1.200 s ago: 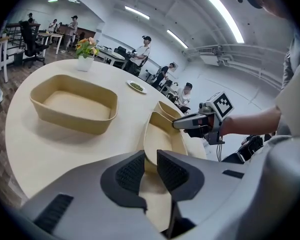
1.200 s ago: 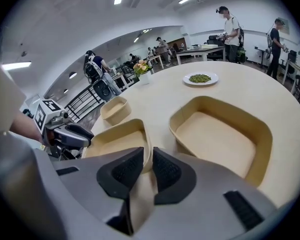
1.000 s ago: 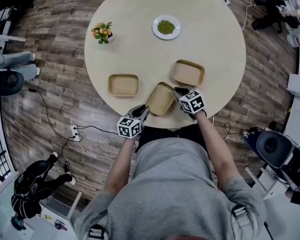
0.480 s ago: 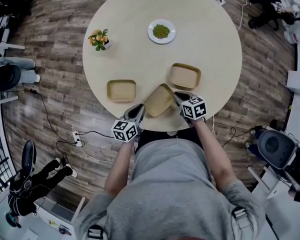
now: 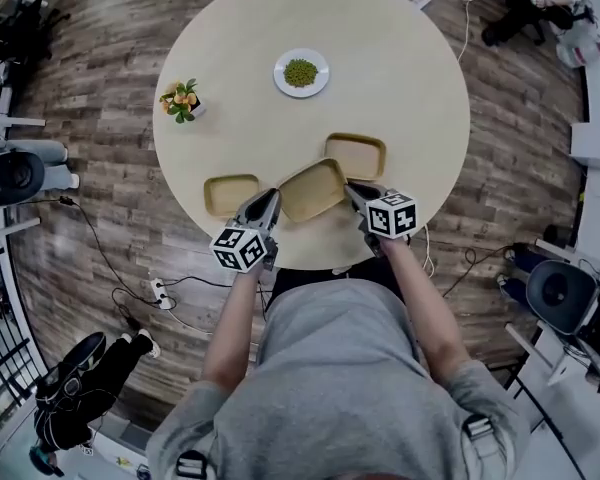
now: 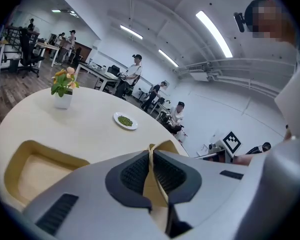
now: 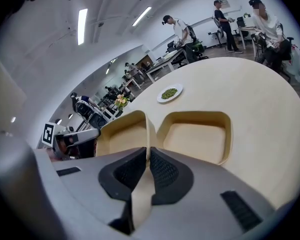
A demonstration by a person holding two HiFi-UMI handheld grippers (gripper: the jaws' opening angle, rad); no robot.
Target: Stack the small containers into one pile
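Three tan shallow containers are on the round table [image 5: 400, 58]. The left container [image 5: 230, 194] [image 6: 35, 169] and the right container [image 5: 355, 155] [image 7: 195, 136] lie flat. Between them, the middle container [image 5: 313, 188] [image 7: 121, 131] is held up at both ends. My left gripper [image 5: 270, 200] [image 6: 151, 151] is shut on its near-left rim, which shows as a thin edge between the pads. My right gripper [image 5: 352, 188] [image 7: 147, 154] is shut on its right rim. Both sets of jaws have just been closing on that rim.
A white plate of green peas [image 5: 301, 72] and a small flower pot [image 5: 181, 98] stand farther back on the table. The table's near edge [image 5: 310, 265] runs just under my grippers. Chairs and cables lie on the wood floor around the table.
My left gripper moved up from the table edge and closed on the middle container's left rim. The container, held at both ends, rose and swung more level between its neighbours.
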